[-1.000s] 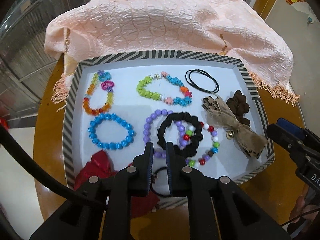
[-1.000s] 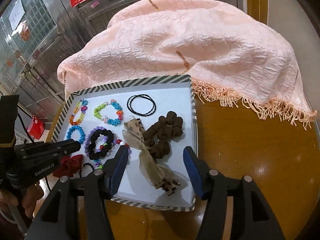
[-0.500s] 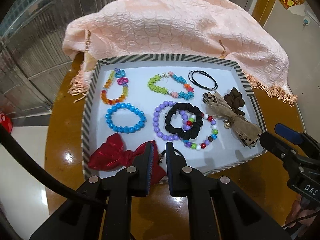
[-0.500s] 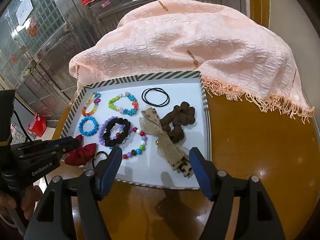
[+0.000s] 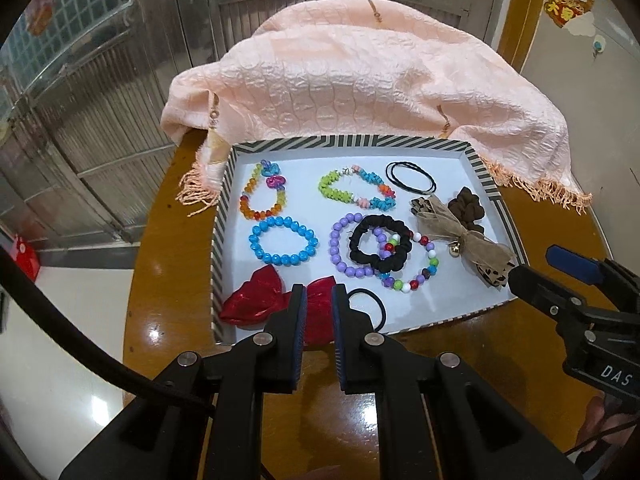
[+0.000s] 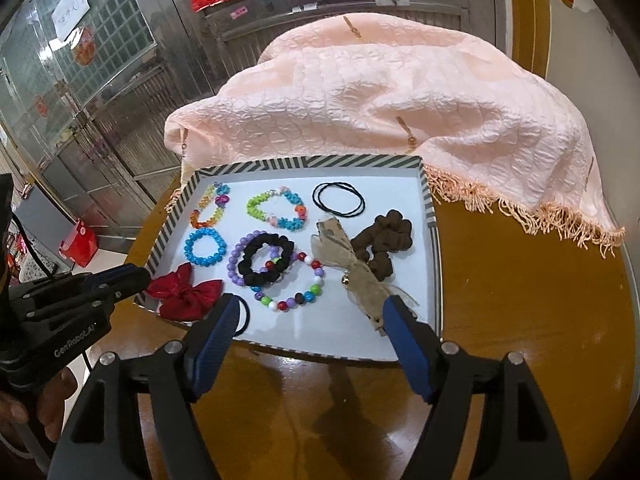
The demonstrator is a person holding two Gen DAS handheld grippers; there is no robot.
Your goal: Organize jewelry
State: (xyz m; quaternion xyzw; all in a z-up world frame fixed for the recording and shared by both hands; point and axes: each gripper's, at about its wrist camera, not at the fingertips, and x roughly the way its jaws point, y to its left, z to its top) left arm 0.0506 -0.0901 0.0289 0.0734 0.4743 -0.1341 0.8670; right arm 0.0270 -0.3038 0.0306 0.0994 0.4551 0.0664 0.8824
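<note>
Nearest in the left wrist view, the left gripper (image 5: 319,300) hangs low centre with its jaws nearly together, a thin gap between them and nothing in it. Just past its tips, in the tray's near left corner, lies the red bow (image 5: 256,300) with its black elastic loop (image 5: 366,304). In the right wrist view the right gripper (image 6: 308,312) is low centre, its jaws opening wide and empty; one tip overlaps the tan ribbon bow (image 6: 360,276) in the picture, though I cannot tell whether it touches.

A second ago both cameras sat closer in, with the left tips over the purple beads and the bow half hidden. Now both grippers have drawn back and up, and the whole striped tray (image 5: 224,184) shows. That likely means the last placement is done and everything is in the tray.

Mid tray lie the blue bracelet (image 5: 283,241), the purple bracelet (image 5: 340,252), the black scrunchie (image 5: 380,244) and the multicolour bead bracelet (image 5: 416,276), the last three overlapping. Further back are the orange bracelet (image 5: 260,200), the green-blue bracelet (image 5: 356,192), the thin black bands (image 5: 410,178) and the brown scrunchie (image 5: 466,210). Beyond the tray a peach cloth (image 5: 360,80) is heaped on the wooden table (image 5: 168,240).
</note>
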